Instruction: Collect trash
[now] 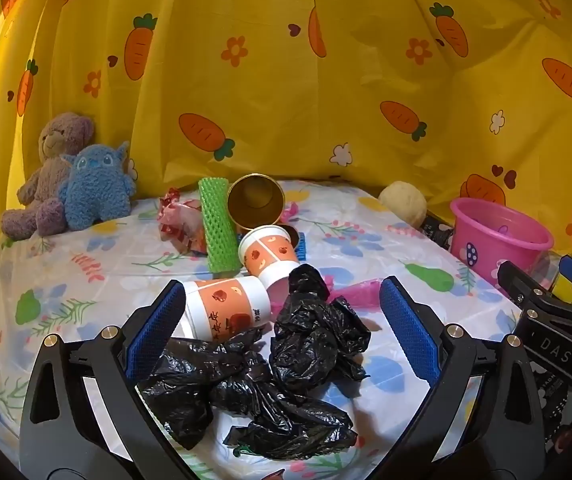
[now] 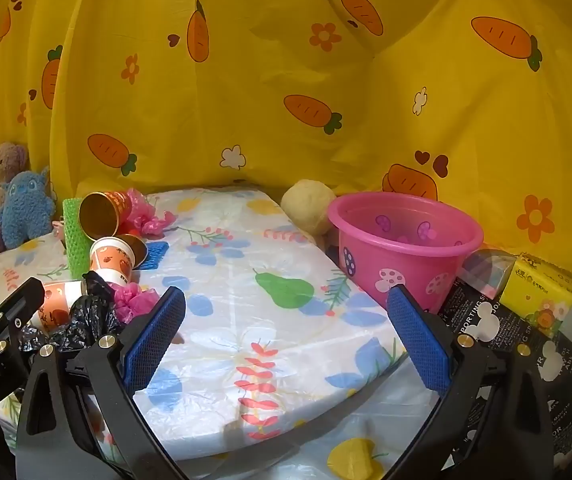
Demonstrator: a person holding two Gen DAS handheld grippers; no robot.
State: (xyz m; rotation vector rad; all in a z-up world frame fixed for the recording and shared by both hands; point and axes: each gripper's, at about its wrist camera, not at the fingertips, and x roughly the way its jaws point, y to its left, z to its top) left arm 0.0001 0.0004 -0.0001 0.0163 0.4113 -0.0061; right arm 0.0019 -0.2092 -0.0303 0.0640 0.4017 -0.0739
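Observation:
A crumpled black plastic bag (image 1: 282,364) lies on the floral table cover between the open jaws of my left gripper (image 1: 282,320). Two white-and-orange paper cups lie tipped just beyond it, one (image 1: 226,312) by the left finger, one (image 1: 272,254) further back. A gold-lined cup (image 1: 254,200), a green mesh roll (image 1: 218,226), red wrapper (image 1: 182,220) and pink plastic scraps (image 1: 355,292) lie behind. A pink bucket (image 2: 401,252) stands at the right. My right gripper (image 2: 286,332) is open and empty over bare cover, left of the bucket.
Two plush toys (image 1: 66,188) sit at the back left. A cream ball (image 2: 307,204) rests behind the bucket. A yellow tissue pack (image 2: 537,288) and a black printed bag (image 2: 525,360) lie at the right. A yellow carrot-print curtain (image 2: 286,80) closes the back.

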